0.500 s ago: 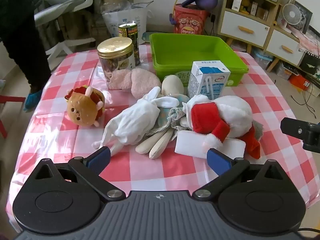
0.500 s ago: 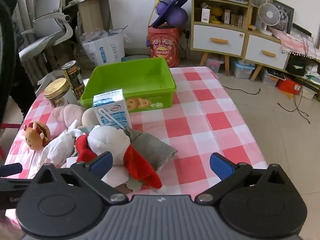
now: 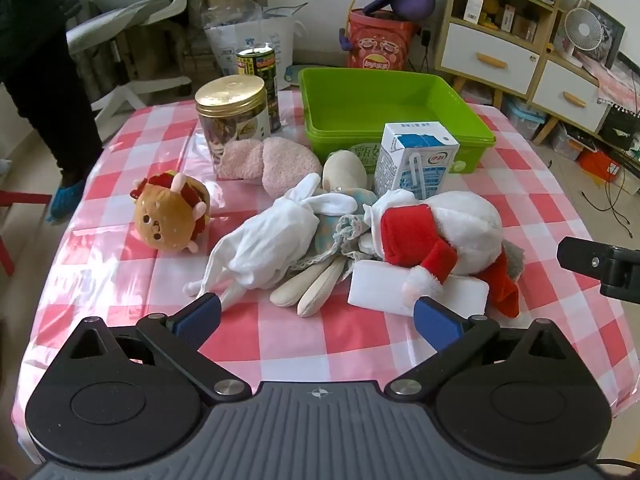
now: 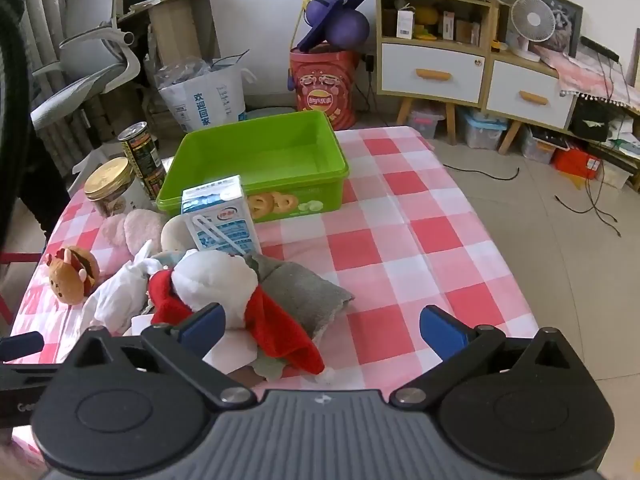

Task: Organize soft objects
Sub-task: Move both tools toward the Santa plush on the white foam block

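A pile of soft things lies mid-table: a burger plush (image 3: 168, 216) at left, a pink fluffy piece (image 3: 272, 158), a white cloth (image 3: 268, 248) over a rag doll (image 3: 340, 176), a white-and-red plush (image 3: 440, 232) and a grey cloth (image 4: 296, 292). An empty green bin (image 3: 384, 100) stands behind them. My left gripper (image 3: 316, 320) is open and empty, just short of the pile. My right gripper (image 4: 320, 328) is open and empty, over the pile's right side; its body shows in the left wrist view (image 3: 600, 268).
A milk carton (image 3: 416, 160), a gold-lidded jar (image 3: 232, 120) and a tall can (image 3: 258, 76) stand among the soft things. A white foam block (image 3: 384, 292) lies under the plush. The table edge (image 4: 500, 280) drops off at right. Shelves, a chair and bags stand behind.
Both grippers have barely shifted. Nothing on the table has moved.
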Tool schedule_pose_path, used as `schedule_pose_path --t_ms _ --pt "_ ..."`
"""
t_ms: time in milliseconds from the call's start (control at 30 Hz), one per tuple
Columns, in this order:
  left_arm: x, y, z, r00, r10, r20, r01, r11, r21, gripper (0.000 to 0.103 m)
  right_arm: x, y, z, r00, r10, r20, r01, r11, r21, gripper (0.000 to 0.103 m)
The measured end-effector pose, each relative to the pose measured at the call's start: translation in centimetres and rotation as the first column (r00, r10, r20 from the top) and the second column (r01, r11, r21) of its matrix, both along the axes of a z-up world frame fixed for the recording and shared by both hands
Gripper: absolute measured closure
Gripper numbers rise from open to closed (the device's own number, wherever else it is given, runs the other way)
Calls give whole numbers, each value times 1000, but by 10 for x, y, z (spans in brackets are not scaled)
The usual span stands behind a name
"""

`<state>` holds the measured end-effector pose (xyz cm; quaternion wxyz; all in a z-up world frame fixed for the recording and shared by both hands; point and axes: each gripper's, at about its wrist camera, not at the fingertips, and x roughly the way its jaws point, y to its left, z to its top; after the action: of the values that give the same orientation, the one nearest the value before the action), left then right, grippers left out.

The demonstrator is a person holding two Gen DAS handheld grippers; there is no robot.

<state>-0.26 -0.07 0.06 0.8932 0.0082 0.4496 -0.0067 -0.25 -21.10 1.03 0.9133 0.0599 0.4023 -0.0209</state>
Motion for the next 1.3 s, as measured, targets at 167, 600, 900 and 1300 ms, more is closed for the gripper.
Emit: schedule_pose_path --t_ms 167,600,900,1300 --pt "0 1 1 1000 10 -2 -10 1000 -6 5 0 1 -1 1000 0 -2 0 1000 6 21" --pt "4 5 0 1000 24 -4 -24 1000 -3 5 4 -1 -4 1000 5 -22 -4 999 46 21" --pt "6 15 -1 999 44 -5 -44 999 -11 5 10 0 -8 998 7 -64 0 994 111 21" --pt "6 14 -4 1000 11 -10 -12 999 -41 5 20 -2 -14 996 17 -93 -2 988 155 21"
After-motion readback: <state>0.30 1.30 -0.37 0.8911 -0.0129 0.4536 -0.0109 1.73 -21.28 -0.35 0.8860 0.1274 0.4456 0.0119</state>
